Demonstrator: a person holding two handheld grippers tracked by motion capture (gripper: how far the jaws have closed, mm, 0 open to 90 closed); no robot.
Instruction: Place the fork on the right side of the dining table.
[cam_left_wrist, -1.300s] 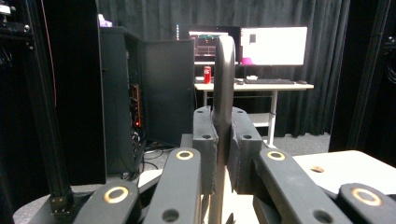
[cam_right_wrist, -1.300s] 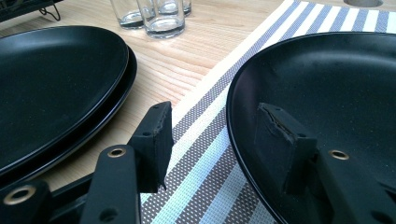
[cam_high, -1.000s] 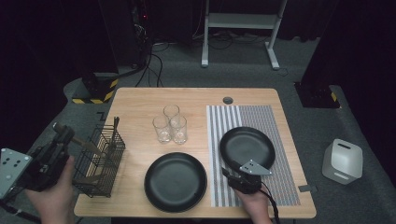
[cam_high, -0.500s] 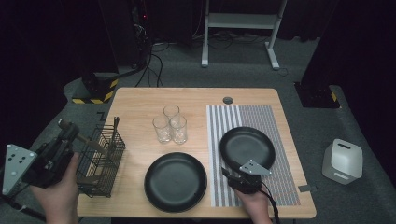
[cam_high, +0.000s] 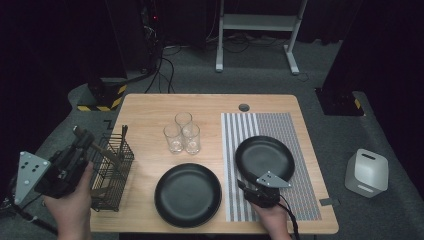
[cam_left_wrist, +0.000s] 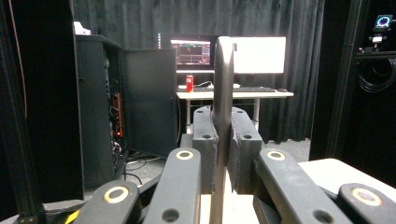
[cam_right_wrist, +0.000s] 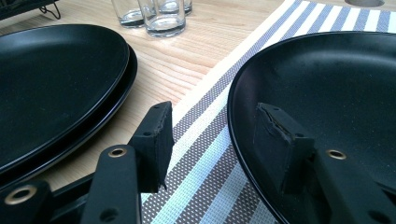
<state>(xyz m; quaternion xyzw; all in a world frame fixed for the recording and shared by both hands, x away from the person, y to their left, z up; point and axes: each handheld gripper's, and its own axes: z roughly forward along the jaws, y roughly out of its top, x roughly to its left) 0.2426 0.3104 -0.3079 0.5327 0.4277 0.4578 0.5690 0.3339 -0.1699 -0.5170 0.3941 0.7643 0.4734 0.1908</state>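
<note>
Wooden table (cam_high: 150, 107) seen from above, with 2 hand-held grippers at its near side and a black wire basket (cam_high: 112, 172) at its near left edge as the landmark. Just left of the basket, the left gripper (cam_high: 80, 137) is held up off the table and clamps a slim dark utensil handle (cam_left_wrist: 223, 84). In the left gripper view, the 2 black pads (cam_left_wrist: 205, 140) press flat against the handle's sides, and the handle stands upright between them, rising well past the tips towards a bright monitor (cam_left_wrist: 259, 55) far behind. What sort of utensil it is cannot be told. Other dark utensil handles stick up from the basket's far corner. Right of the basket lies a round black plate (cam_high: 188, 194) on bare wood, and beyond that plate stand 3 clear glasses (cam_high: 182, 134) touching in a cluster. Further right of the basket, a grey striped placemat (cam_high: 240, 135) carries a second black plate (cam_high: 265, 159). The right gripper (cam_high: 242, 185) rests low at that plate's near left rim. In the right gripper view, its jaws stand apart and grip nothing: 1 pad sits inside the plate, over its dark surface, and the other hangs over the striped mat just outside the rim. A white box (cam_high: 367, 172) sits on the floor, far right of the basket.
</note>
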